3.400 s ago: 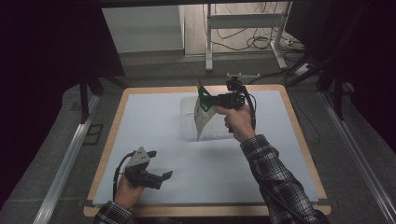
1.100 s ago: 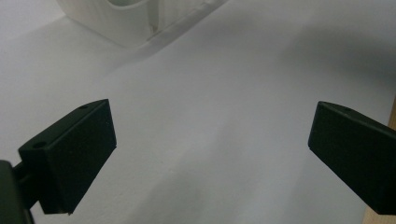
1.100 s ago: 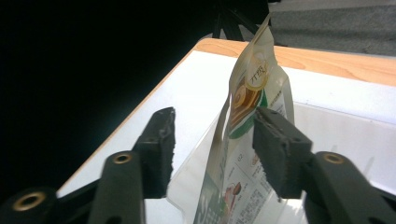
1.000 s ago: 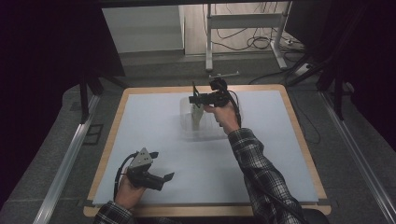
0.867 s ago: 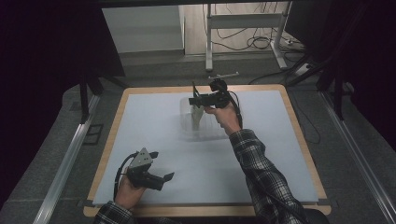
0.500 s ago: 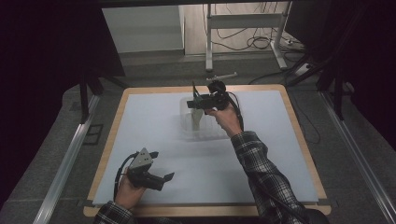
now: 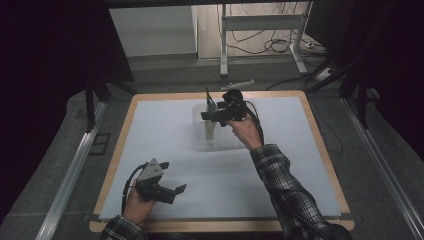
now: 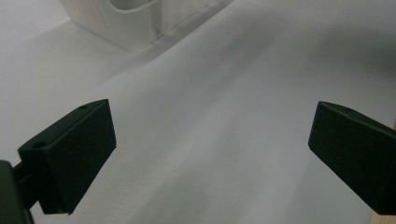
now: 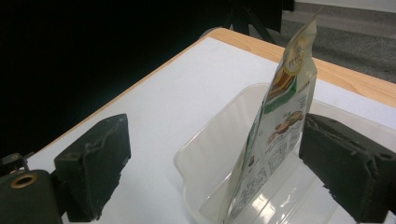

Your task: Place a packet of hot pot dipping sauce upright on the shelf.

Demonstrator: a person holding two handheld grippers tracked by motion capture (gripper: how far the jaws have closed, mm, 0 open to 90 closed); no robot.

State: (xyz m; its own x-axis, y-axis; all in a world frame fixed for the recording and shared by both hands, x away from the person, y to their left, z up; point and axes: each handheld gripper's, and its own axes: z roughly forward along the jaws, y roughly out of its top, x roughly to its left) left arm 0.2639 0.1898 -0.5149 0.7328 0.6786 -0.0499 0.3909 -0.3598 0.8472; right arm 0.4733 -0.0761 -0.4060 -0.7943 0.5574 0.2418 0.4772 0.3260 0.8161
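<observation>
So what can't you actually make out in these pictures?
- Print on the snack pouch: too small and blurred in the right gripper view.
- Pouch's foot: behind the wall of the clear container.
- Container in the left gripper view: cut off by the top edge.
- Pouch in the high view: partly behind the right claw.
- Room around the table: too dark.

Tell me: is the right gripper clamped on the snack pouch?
No. In the right gripper view the right gripper stands open, its pads apart from the snack pouch, which stands upright in the clear container.
</observation>
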